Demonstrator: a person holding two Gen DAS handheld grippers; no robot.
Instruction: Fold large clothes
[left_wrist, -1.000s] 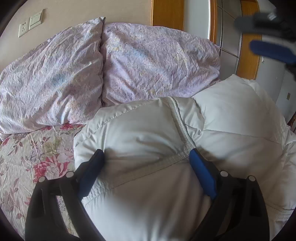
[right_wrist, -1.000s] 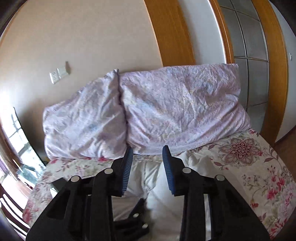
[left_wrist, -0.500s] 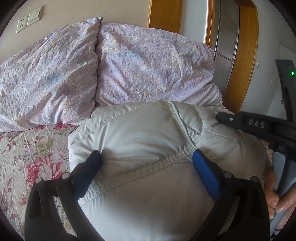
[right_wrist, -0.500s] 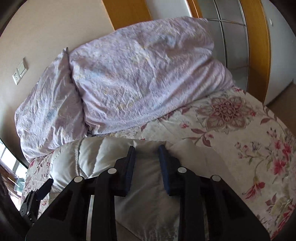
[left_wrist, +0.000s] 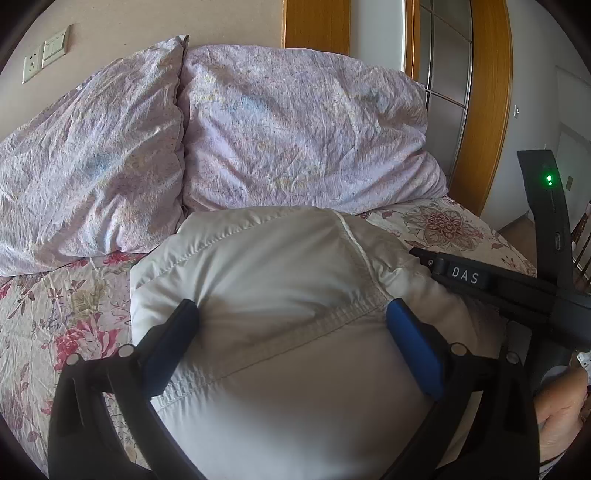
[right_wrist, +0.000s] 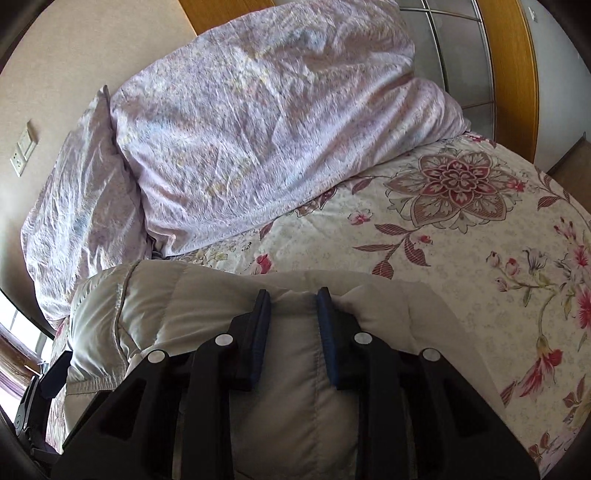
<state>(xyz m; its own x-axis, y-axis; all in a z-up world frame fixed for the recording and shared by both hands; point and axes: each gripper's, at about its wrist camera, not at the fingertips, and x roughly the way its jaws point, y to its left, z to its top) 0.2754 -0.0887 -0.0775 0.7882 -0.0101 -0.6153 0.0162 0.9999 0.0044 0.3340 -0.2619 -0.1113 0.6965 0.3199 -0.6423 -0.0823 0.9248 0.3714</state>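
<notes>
White puffer jacket (left_wrist: 295, 295) is the only garment here, sitting as a padded bundle on the floral bedsheet (right_wrist: 461, 229) just below the pillows. A second back the right half of it was billowed up high on the right side of the left wrist view. Now that bulge has come down flat, and the bundle looks compact, with a stitched seam running across the top.

The right gripper (right_wrist: 293, 306) has dropped from up in the air onto the jacket's far edge. Its jaws are pinched close around a fold of the fabric, so it looks like it's clamped on the jacket. The left gripper (left_wrist: 291, 314) hasn't really shifted. Its jaws are spread wide, both pads pressing into the padding on either side of the seam, pinning it rather than gripping anything.

My read is that one fold has just landed and the jacket is getting close to a tidy packet. The puffy filling will probably want to spring back up if the pressure comes off too soon.

Count:
- 1 jacket
- 2 lilac pillows, left pillow (left_wrist: 85, 166) and right pillow (left_wrist: 303, 136), touching side by side
- 2 grippers
- 1 wall socket plate (left_wrist: 31, 68) and 1 light switch (left_wrist: 55, 44) on the far left wall
- 1 wood-framed door (left_wrist: 487, 92) on the far right
</notes>
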